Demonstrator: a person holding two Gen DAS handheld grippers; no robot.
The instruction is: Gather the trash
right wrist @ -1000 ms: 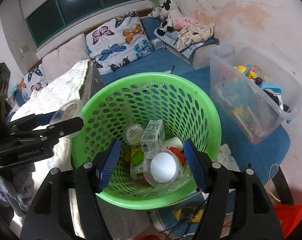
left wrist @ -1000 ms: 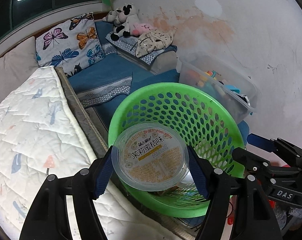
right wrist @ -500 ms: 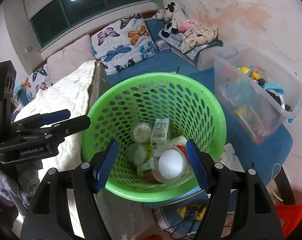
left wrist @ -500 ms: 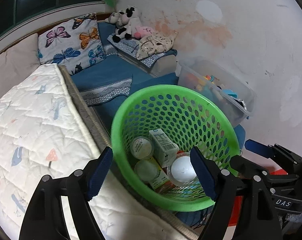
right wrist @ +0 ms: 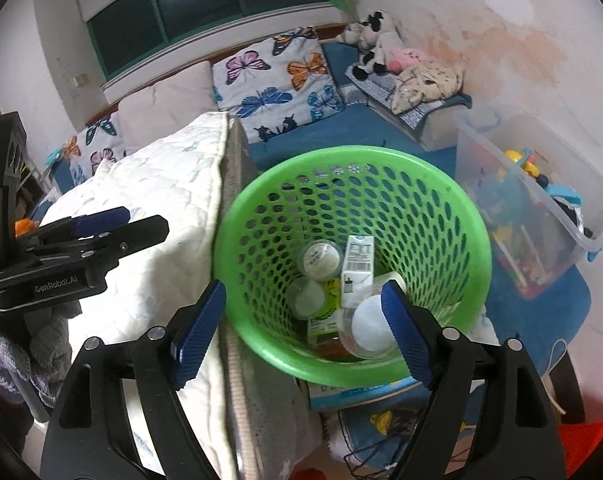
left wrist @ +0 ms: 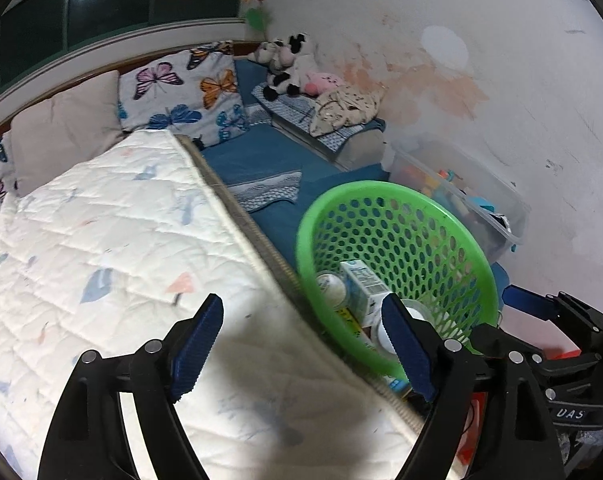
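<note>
A green perforated basket [right wrist: 441,208] stands on the floor beside the bed; it also shows in the left wrist view [left wrist: 421,216]. Inside lie a white milk carton [right wrist: 357,268], a round lidded cup [right wrist: 321,258], a clear plastic cup [right wrist: 369,328] and other wrappers. My left gripper [left wrist: 301,344] is open and empty above the white quilt [left wrist: 101,240], left of the basket. My right gripper [right wrist: 303,328] is open and empty above the basket's near rim. The left gripper shows from the side in the right wrist view [right wrist: 101,226].
A clear storage box [right wrist: 541,200] of toys stands right of the basket against the wall. Butterfly pillows [right wrist: 273,76] and plush toys [right wrist: 381,48] lie at the back. A blue mat [right wrist: 541,320] covers the floor. Grey cloth [right wrist: 41,344] hangs at the left.
My left gripper let the round lidded cup drop into the basket, opened, and moved left over the quilt. My right gripper stayed open over the basket.
</note>
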